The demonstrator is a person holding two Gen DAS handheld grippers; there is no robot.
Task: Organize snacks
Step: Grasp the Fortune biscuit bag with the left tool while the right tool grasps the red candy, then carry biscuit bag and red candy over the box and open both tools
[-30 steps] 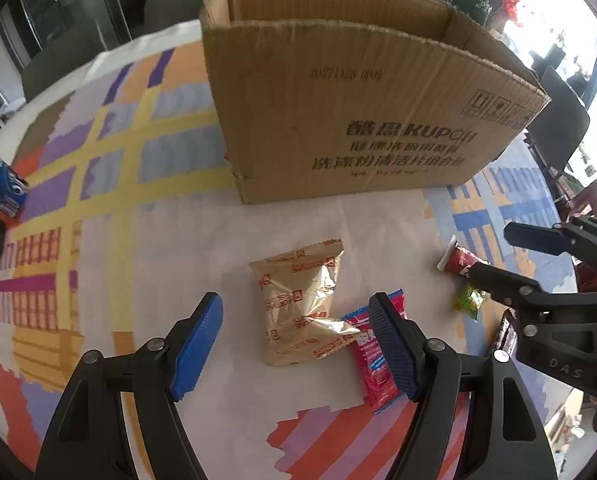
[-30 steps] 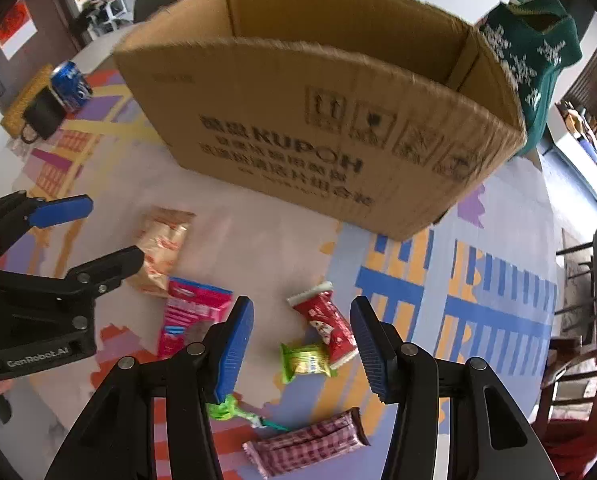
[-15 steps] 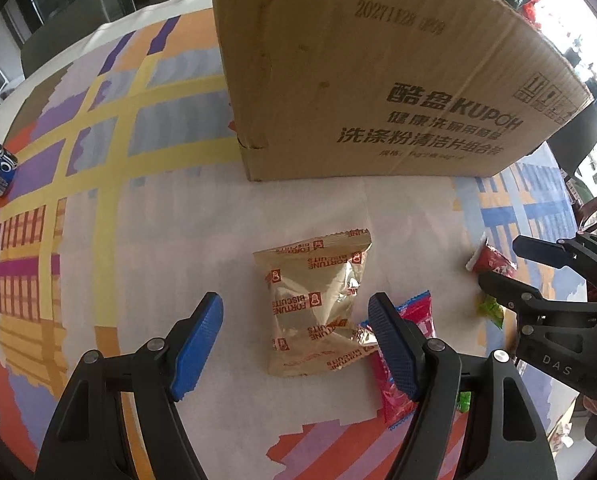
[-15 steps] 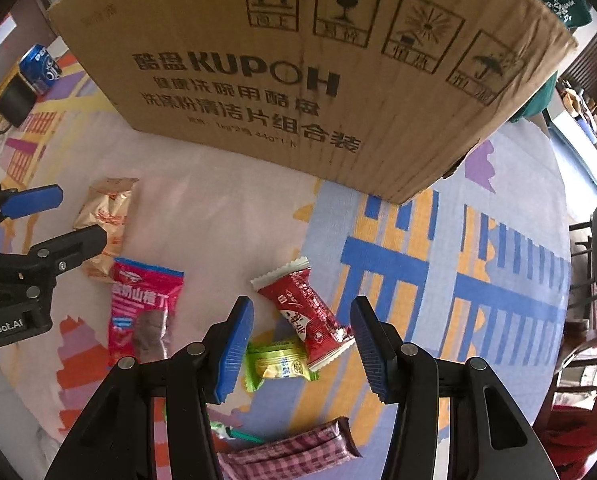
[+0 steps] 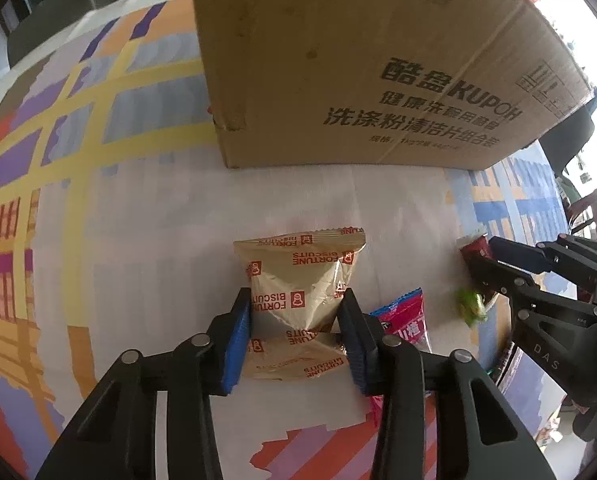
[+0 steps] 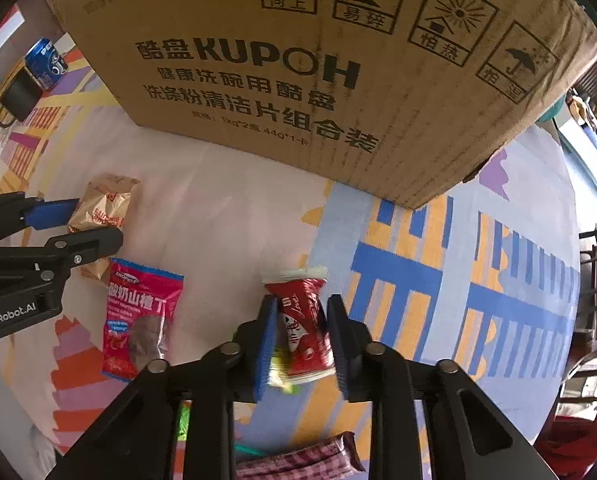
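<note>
A gold biscuit packet (image 5: pixel 298 264) lies on the patterned tablecloth in front of a big cardboard box (image 5: pixel 378 60). My left gripper (image 5: pixel 295 300) points down on it. Its jaws are closing, and both blue pads press the packet's sides. My right gripper (image 6: pixel 301 308) is shut on a red snack packet (image 6: pixel 302 320), squeezing it between the pads. A small green candy (image 6: pixel 280 376) lies just under that packet. In the right wrist view, the left gripper (image 6: pixel 94 222) holds the gold packet (image 6: pixel 106 200) at the far left.
A pink snack packet (image 6: pixel 138 320) lies between the two grippers. A plaid-wrapped bar (image 6: pixel 298 460) sits near the table's front edge. A blue can (image 6: pixel 46 62) and a black cup (image 6: pixel 18 96) stand far left. The box (image 6: pixel 318 60) fills the back. Chairs (image 6: pixel 590 360) stand right.
Both grippers sank toward the table and closed. The left now squeezes the gold packet; the right now squeezes the red packet, which has turned upright between the pads.
</note>
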